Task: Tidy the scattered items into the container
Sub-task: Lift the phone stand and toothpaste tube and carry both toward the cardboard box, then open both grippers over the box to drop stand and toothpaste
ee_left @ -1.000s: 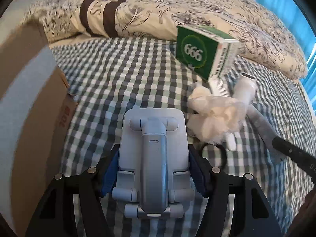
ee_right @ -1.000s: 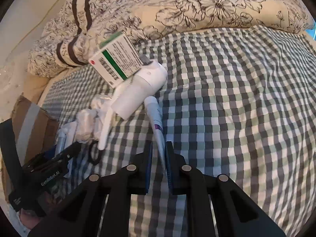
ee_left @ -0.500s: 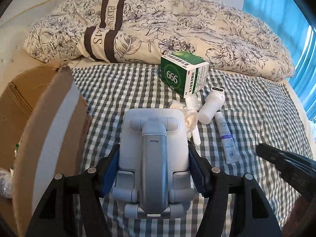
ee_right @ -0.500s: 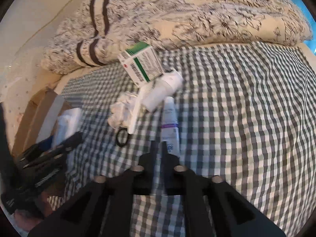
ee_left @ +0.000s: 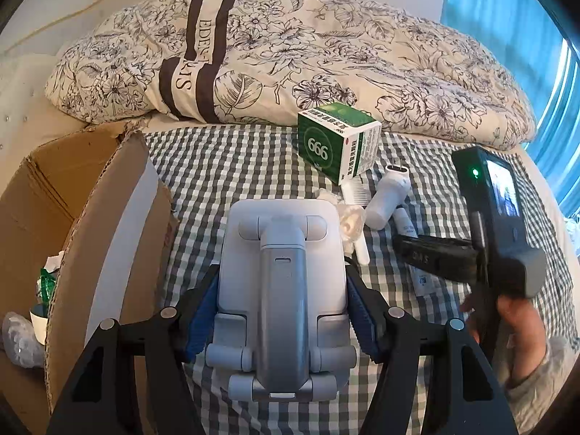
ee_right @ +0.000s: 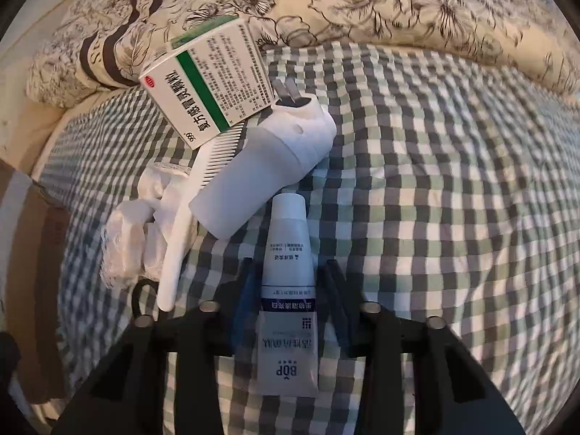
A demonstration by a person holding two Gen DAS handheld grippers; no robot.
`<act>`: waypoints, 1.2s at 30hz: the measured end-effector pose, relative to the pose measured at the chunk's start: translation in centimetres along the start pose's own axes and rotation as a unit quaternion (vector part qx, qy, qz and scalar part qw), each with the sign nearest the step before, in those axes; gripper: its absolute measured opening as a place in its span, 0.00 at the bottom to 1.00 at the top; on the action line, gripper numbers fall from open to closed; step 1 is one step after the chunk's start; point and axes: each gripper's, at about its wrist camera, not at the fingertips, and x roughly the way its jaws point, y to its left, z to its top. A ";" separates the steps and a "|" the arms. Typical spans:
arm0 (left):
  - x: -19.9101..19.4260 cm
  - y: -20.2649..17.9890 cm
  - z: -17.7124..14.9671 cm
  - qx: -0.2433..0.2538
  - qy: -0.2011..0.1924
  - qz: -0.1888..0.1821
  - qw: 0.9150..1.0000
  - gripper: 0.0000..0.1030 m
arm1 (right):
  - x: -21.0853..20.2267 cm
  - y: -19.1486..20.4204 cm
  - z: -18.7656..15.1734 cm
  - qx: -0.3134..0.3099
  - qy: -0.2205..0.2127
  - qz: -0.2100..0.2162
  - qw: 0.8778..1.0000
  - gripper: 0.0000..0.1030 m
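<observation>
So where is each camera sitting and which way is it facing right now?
Left wrist: on the left gripper, facing the quilt; it clamps a grey phone stand; right hand visible.
Right wrist: on the right gripper, looking down, fingers open astride the tube.
Shared: green medicine box, comb, tube.

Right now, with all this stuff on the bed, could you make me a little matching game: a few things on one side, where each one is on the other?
Things:
1. phone stand
2. toothpaste tube
3. green medicine box
4. white comb

Places:
A. lying between the open fingers of the right gripper
B. next to the floral duvet, farthest back
C. clamped in the left gripper, beside the cardboard box
D. teeth tucked under the medicine box, handle beside the crumpled tissue

Pairs: 1-C, 2-A, 3-B, 4-D
</observation>
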 end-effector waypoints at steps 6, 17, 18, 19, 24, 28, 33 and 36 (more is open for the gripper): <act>-0.1 -0.3 -0.4 -0.002 0.003 -0.006 1.000 0.64 | -4.8 -0.3 -1.8 0.013 -0.027 0.032 0.999 0.27; -4.8 0.1 0.3 -0.016 -0.024 -0.016 0.999 0.64 | -13.7 2.7 -3.1 -0.014 -0.068 0.062 0.996 0.27; -5.7 0.5 0.7 -0.020 -0.032 -0.016 0.999 0.64 | -14.6 3.3 -2.9 -0.019 -0.072 0.065 0.995 0.27; -6.7 1.0 1.2 -0.023 -0.041 -0.014 0.999 0.64 | -15.6 4.1 -2.8 -0.023 -0.078 0.069 0.994 0.27; -11.5 4.8 2.7 -0.041 -0.078 -0.004 0.996 0.64 | -19.8 8.8 -2.1 -0.049 -0.103 0.102 0.988 0.27; -14.2 9.3 2.7 -0.063 -0.095 0.023 0.993 0.64 | -21.7 14.3 -2.3 -0.079 -0.114 0.136 0.981 0.27; -14.7 16.0 0.8 -0.096 -0.087 0.060 0.990 0.64 | -20.6 22.0 -2.8 -0.118 -0.101 0.174 0.972 0.27; -13.4 19.6 -0.4 -0.119 -0.069 0.081 0.987 0.64 | -18.6 25.9 -2.9 -0.133 -0.083 0.188 0.970 0.27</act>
